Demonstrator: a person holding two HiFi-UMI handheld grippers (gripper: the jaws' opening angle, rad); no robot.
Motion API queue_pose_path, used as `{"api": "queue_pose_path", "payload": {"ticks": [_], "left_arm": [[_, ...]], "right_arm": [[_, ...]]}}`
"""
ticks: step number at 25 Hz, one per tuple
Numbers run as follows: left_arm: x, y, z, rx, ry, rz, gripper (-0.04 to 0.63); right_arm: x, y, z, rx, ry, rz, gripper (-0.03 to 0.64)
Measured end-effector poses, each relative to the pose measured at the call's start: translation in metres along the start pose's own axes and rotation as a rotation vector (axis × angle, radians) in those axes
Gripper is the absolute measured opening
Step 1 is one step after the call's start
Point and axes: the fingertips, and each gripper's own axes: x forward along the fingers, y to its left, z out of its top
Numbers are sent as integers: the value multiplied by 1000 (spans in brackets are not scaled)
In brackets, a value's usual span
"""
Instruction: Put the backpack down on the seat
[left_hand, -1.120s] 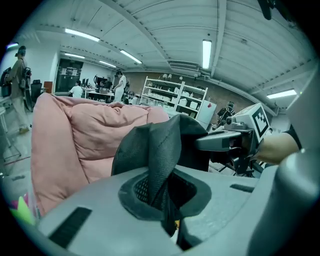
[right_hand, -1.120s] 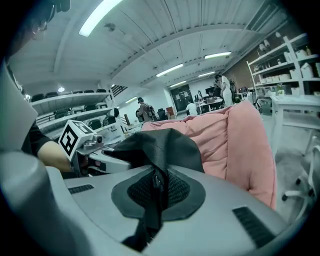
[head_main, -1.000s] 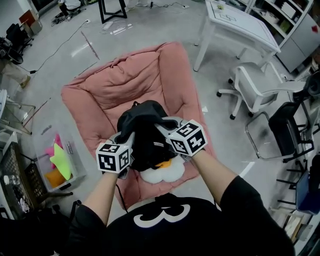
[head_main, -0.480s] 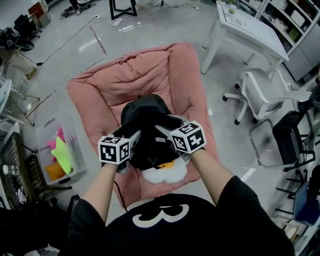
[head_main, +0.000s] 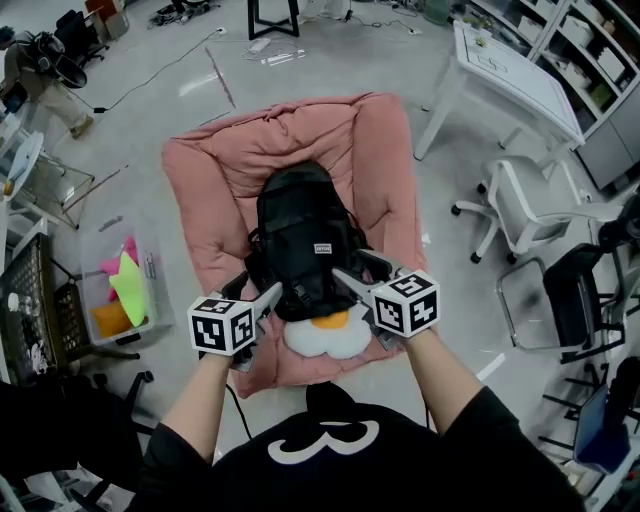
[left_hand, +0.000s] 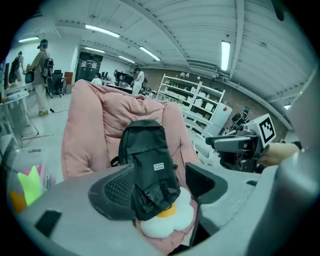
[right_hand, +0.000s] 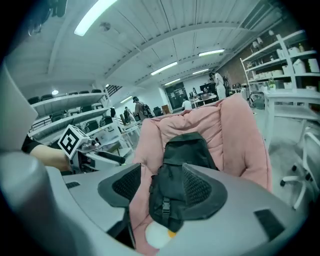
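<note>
- The backpack is lying lengthwise on the pink seat, with its top pointing to 12 o'clock against the padded back and its small label facing up.
- Its lower end is resting on a white egg-shaped pillow, which is sitting at the seat's front edge, at 6 o'clock of the backpack.
- The left gripper is hovering at 7 o'clock of the backpack and the right gripper at 5 o'clock, so the backpack's lower end is sitting between the two.
- A clear bin is standing on the floor at 9 o'clock of the seat; it is holding something pink, a yellow-green piece and an orange piece.
- In the left gripper view, the left gripper is showing its jaws wide apart and clamping nothing; the backpack and pillow are lying beyond them, framed in the gap.
- In the right gripper view, the right gripper is likewise gaping wide and gripping nothing, with the backpack beyond its jaws.
- Whether either gripper's tips are brushing the backpack's lower corners cannot be told.
</note>
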Motion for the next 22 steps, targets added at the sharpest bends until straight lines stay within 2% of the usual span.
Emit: {"api": "queue_pose_path", "payload": {"ticks": [5,9,12,13,15,16,20,22], "left_arm": [[-52,-38,-32,-104,-56,-56,301],[-102,-82,-43,-163,-119,-102,262],[-136,-118,-52,-151,-135,-125,208],[-147,-130,-54,-144,-149,-134,170],[-170,-152,-55,-121,-194,-147,42],[-180,-163,-55,-103,-213,-153,12],[-217,-206,-62,-35,-275,-195,6],[-233,-224,-62,-13,-316,-223,6]], "right_arm": [[-48,65,-9,11,-63,124,242],[-89,123,-9,-23,-110,230,115],[-126,165,-16,-38,-131,299,45],[-138,177,-18,-39,-140,315,33],[-161,195,-21,-38,-159,340,20],[-172,202,-23,-35,-171,349,15],[-216,226,-35,13,-217,383,5],[-234,234,-41,2,-235,384,5]]}}
